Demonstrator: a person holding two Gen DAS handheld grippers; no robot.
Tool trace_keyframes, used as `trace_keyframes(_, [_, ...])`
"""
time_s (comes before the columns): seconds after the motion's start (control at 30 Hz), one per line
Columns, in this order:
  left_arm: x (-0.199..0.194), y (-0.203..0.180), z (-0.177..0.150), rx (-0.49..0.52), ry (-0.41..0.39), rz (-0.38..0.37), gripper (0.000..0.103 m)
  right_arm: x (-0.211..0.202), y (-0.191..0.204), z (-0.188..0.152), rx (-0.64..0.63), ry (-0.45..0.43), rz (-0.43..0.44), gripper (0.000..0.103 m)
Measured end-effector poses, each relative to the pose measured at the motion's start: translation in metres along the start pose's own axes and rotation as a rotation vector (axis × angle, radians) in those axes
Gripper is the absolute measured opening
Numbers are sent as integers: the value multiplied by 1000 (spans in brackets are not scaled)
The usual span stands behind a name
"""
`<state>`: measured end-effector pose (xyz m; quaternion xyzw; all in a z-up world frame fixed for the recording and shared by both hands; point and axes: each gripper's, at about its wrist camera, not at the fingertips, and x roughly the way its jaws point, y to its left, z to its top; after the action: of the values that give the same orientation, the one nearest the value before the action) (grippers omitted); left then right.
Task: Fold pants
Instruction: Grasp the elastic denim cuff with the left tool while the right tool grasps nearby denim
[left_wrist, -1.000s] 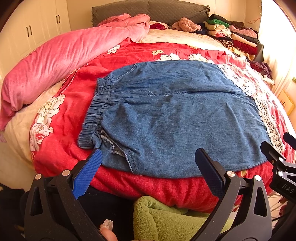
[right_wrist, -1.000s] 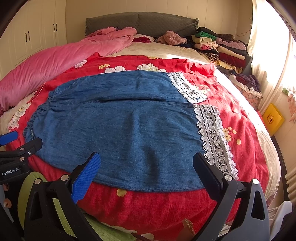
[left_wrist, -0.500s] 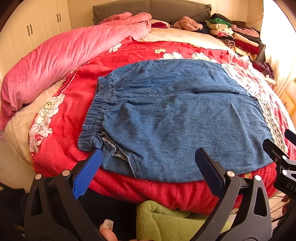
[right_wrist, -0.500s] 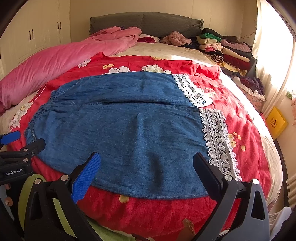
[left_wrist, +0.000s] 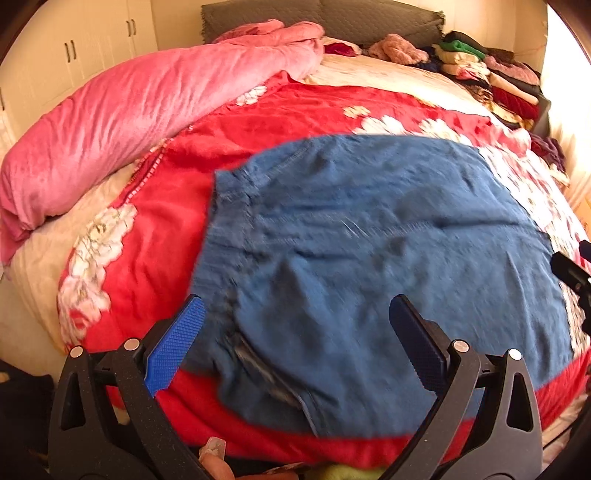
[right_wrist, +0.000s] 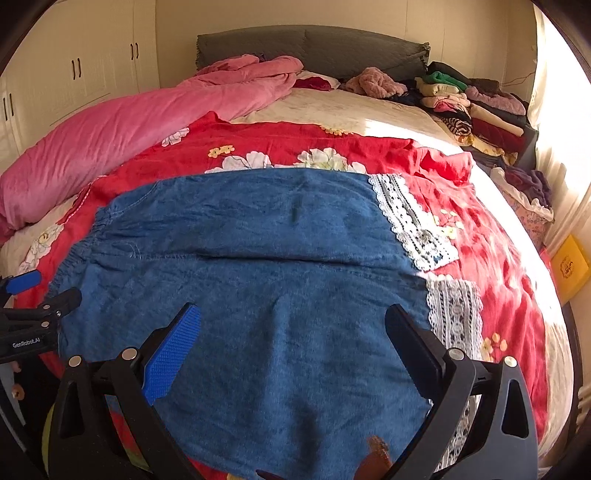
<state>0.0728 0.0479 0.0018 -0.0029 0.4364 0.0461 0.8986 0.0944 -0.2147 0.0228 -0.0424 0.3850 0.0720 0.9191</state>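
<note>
Lying flat on the red floral blanket, the denim pants show lace-trimmed hems. Left tongs and right tongs hover wide above the near edge.

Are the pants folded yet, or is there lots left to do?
Nearly all is left. Done: the blue pants lie spread flat on the red blanket, no fold in them. In hand: the left gripper and right gripper hover open above the near edge, gripping nothing. Left: grabbing and every fold.

Blue denim pants with white lace hems, red white-flowered blanket, pink quilt
</note>
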Motion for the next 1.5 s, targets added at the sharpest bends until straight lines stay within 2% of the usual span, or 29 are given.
trace_keyframes(0.3, [25,29,37,-50,-12,38,94,40,0,61,-37,-12,61,99])
trace_keyframes(0.57, [49,44,56,-51,-9,54,94,80,18,104,-136,-4,90,99])
trace_keyframes(0.83, [73,50,72,-32,5,49,94,127,48,134,-279,42,163,99])
trace_keyframes(1.03, [104,57,85,-33,61,23,94,163,70,152,-385,95,207,99])
trace_keyframes(1.13, [119,67,92,-61,100,-40,94,180,83,158,-440,125,231,99])
trace_keyframes(1.2, [124,70,94,-70,95,-73,94,191,92,162,-468,137,242,99])
trace_keyframes(1.23, [126,69,95,-60,93,-75,92,196,95,163,-483,147,248,99])
trace_keyframes(1.33, [134,65,94,-32,111,-87,62,210,109,164,-552,176,253,99])
trace_keyframes(1.4, [138,66,94,-30,111,-76,51,219,119,162,-619,187,237,99])
trace_keyframes(1.43, [136,67,93,-22,95,-86,40,223,123,161,-645,193,231,99])
trace_keyframes(1.5, [131,68,92,-13,76,-103,34,231,133,157,-697,211,221,99])
